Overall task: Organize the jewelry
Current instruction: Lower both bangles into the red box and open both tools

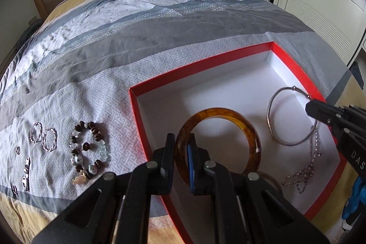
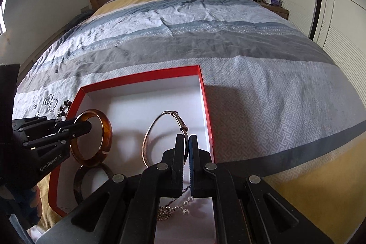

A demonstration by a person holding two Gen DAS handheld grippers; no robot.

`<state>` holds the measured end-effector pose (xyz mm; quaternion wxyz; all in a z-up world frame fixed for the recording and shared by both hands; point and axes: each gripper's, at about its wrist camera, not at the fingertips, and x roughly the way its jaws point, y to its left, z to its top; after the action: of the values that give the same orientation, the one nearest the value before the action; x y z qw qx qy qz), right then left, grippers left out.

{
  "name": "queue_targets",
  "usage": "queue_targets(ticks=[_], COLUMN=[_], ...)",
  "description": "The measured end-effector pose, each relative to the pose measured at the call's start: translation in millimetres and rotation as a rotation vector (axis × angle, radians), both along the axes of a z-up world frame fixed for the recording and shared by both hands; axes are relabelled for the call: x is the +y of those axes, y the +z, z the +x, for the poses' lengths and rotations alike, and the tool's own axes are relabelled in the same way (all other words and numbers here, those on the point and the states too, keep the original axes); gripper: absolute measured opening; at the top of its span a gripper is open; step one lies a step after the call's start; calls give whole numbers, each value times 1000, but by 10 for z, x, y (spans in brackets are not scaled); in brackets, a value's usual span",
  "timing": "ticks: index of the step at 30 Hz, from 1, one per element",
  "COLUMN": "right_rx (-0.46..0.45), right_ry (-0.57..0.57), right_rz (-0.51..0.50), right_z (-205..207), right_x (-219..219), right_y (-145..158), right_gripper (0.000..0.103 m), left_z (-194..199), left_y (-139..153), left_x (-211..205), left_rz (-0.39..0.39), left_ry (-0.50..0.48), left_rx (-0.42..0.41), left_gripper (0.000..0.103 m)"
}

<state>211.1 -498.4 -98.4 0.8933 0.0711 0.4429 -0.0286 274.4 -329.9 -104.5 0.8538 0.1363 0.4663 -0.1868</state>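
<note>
Left gripper (image 1: 181, 152) is clamped on the rim of a chunky translucent amber bangle (image 1: 228, 116), holding it upright over the white floor of a shallow red-walled box (image 1: 228, 56) sitting on the striped bedspread (image 1: 160, 22). Right gripper (image 2: 189, 152) is pinched tight on a thin silver wire bangle (image 2: 151, 129), also inside the box. Sparkly silver chain (image 1: 306, 170) lies in the box too. Brown-and-white beaded bracelet (image 1: 88, 148) and two twisted silver hoops (image 1: 43, 136) sit on the bed left of the box.

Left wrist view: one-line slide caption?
Left gripper lowers amber bangle into red box; right gripper holds silver bangle.
</note>
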Motion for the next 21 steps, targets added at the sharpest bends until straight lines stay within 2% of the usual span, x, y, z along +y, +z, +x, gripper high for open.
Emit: queue_targets(ticks=[8,16,19,21], right_rx=[18,40,44,46], right_ry=[8,16,13,16], right_rz=[-5,-54,-56,-47], right_z=[74,113,89,56], right_x=[83,131,116,124], right_y=[-141,-155,-139,-119], right_gripper=[4,5,9,21], left_z=[253,234,225,200], left_y=[-37,-65,-34,2], left_x=[-73,-100,-76,-58], left_rz=[16,28,-4,-23], left_ry=[24,3,2,2], left_rx=[10,-3,11,16], left_gripper=[9,10,12,15])
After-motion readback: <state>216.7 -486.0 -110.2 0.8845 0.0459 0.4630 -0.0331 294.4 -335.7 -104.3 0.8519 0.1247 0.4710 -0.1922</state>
